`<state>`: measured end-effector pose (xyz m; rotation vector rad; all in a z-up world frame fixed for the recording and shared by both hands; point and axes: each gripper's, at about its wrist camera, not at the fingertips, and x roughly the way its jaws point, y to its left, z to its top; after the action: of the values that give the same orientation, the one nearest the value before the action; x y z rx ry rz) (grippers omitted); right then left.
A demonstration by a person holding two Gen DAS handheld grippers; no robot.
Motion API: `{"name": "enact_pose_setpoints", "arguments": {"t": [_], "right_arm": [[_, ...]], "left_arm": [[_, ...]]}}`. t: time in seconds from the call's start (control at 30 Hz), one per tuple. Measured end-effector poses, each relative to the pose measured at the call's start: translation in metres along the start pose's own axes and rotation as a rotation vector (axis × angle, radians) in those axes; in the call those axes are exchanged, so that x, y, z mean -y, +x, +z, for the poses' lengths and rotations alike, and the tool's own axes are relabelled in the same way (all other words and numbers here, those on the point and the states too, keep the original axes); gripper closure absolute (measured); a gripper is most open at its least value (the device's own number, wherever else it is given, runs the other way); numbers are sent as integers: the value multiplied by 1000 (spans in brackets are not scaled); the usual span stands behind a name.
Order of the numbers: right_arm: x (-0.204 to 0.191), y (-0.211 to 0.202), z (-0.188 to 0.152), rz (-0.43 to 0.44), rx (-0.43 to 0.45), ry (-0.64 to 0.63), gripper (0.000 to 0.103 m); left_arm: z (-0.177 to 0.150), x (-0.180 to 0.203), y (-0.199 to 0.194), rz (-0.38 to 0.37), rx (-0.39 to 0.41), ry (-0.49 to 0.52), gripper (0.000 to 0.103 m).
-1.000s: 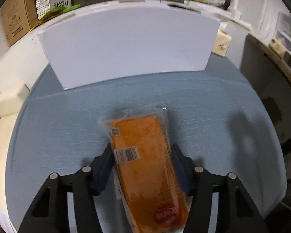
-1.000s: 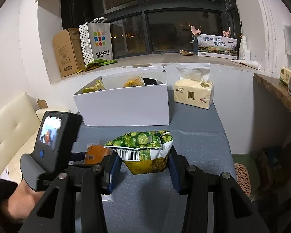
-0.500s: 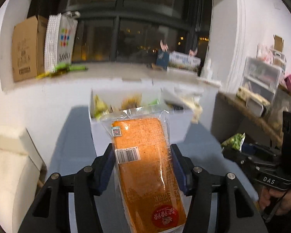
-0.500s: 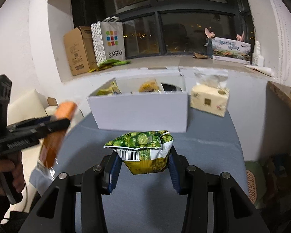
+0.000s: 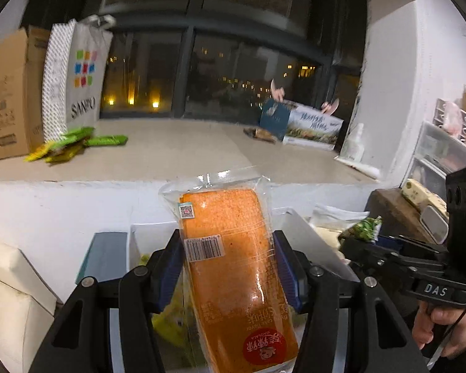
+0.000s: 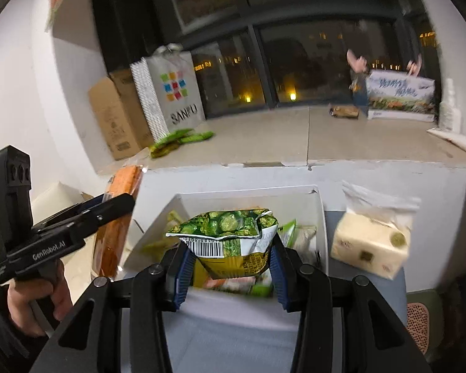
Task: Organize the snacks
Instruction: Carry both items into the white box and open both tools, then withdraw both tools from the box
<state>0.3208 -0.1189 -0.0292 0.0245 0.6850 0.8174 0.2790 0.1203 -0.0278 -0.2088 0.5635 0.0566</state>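
both grippers had risen from the grey tabletop since the earlier frames and now hung over the white box, which had stood well ahead of them before.

left gripper [image 5: 226,267]: blue pads pinched the orange cake packet [image 5: 233,264] by its long sides, barcode face up, red round logo nearest the camera, clear sealed end pointing away. directly beneath and just ahead of its fingers lay the white box [image 5: 298,227], yellow-green packets visible inside under the packet. to its right, at about the same level, was the right gripper [image 5: 354,242] with a hand [image 5: 441,326] on its grip.

right gripper [image 6: 230,261]: pads pinched the green pea snack bag [image 6: 230,233] at its lower yellow part, crumpled top edge and barcode toward the camera. below and just ahead, the box [image 6: 321,217] stood open with assorted snack packets in it. to the right of the box, just beside it, sat a tissue pack [image 6: 369,242]. to the left, the left gripper [image 6: 115,205] held the cake packet [image 6: 124,183] tilted upright beside the box's left wall.

beyond both, a window ledge carried a cardboard carton [image 6: 115,118], a printed paper bag [image 6: 171,93] and green packets [image 6: 177,138].
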Motion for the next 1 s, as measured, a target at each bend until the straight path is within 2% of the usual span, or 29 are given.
{"name": "enact_pose_setpoints", "arguments": {"t": [0.1,0.17,0.23,0.27,0.3,0.33,0.37,0.4,0.47,0.5,0.6,0.7,0.8,0.87,0.93,1.0], "right_arm": [[9,36,18,-21,-54,25,55],[13,54,25,-38,-78,13,55],[17,68,31,-46,-97,12,55],[21,73,33,-34,-106,27,55],[23,76,35,-25,-115,37,54],[25,80,36,-25,-126,44,45],[26,82,36,-31,-128,46,15],[28,82,36,-46,-116,53,0],[29,81,35,-78,-100,53,0],[28,83,33,-101,-126,42,0],[24,80,27,-121,-117,14,0],[17,72,23,-129,-86,-10,0],[4,60,19,-199,-53,-75,0],[-8,47,16,-220,-34,-127,0],[-20,29,13,-218,13,-161,0],[-31,7,8,-224,56,-175,0]], "left_arm": [[4,-11,29,0,-45,-39,42],[3,-13,44,11,-74,-29,40],[-1,-14,54,20,-106,-17,20],[-2,-14,56,26,-115,-11,4],[-4,-15,56,24,-113,-7,0],[-4,-16,54,18,-110,-8,0],[-5,-16,53,17,-117,-8,0],[-6,-16,51,19,-123,-5,0],[-8,-16,43,24,-116,1,0],[-8,-16,38,30,-107,4,0],[-11,-10,15,46,-41,53,0],[-16,2,-14,109,40,131,0],[-22,14,-41,171,86,180,0],[-29,18,-65,208,122,155,0],[-37,20,-90,189,157,121,0],[-43,21,-109,168,140,91,0]]}}
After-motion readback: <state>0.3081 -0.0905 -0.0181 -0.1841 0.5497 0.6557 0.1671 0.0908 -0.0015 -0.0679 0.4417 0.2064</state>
